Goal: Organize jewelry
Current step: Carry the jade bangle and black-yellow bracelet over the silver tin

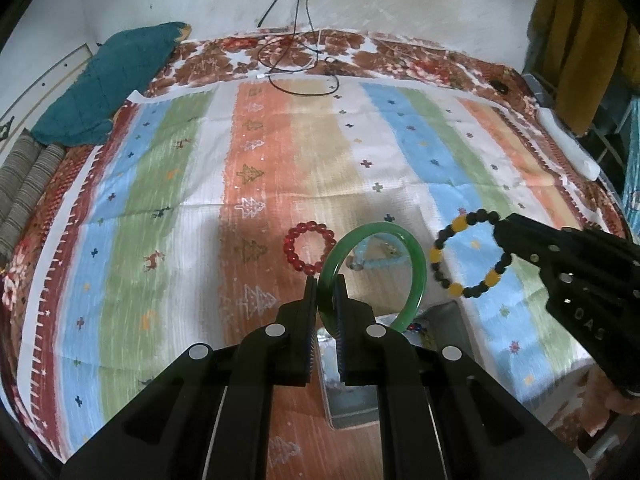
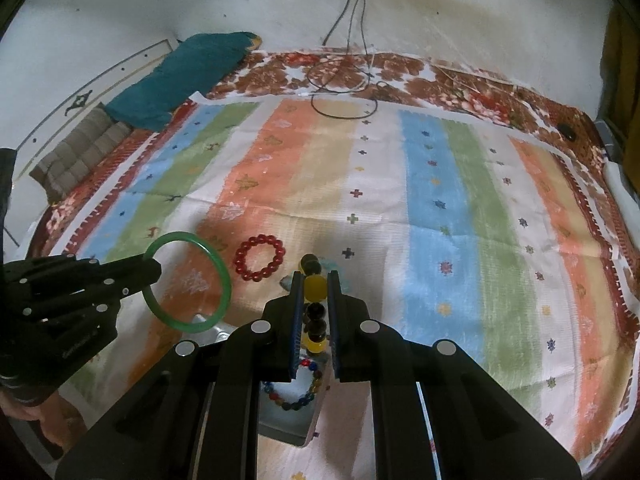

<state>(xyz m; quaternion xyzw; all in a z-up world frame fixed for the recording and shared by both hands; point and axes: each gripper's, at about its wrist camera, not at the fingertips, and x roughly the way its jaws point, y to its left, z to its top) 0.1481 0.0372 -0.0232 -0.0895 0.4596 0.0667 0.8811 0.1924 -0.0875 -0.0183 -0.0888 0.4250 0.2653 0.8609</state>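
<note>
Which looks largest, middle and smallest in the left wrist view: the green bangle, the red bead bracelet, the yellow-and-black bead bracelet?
1. green bangle, though it is held nearest the camera.
2. yellow-and-black bead bracelet, held up by the right gripper, so only slightly smaller in look.
3. red bead bracelet, lying on the cloth.

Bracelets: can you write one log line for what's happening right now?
left tool holds green bangle | right tool holds yellow-black bracelet | red bracelet on cloth | both above tray

bangle (image 1: 376, 264): in my left gripper (image 1: 326, 280), above tin (image 1: 352, 396)
beaded bracelet (image 1: 310, 250): on bed cloth (image 1: 160, 200), left of bangle
</note>
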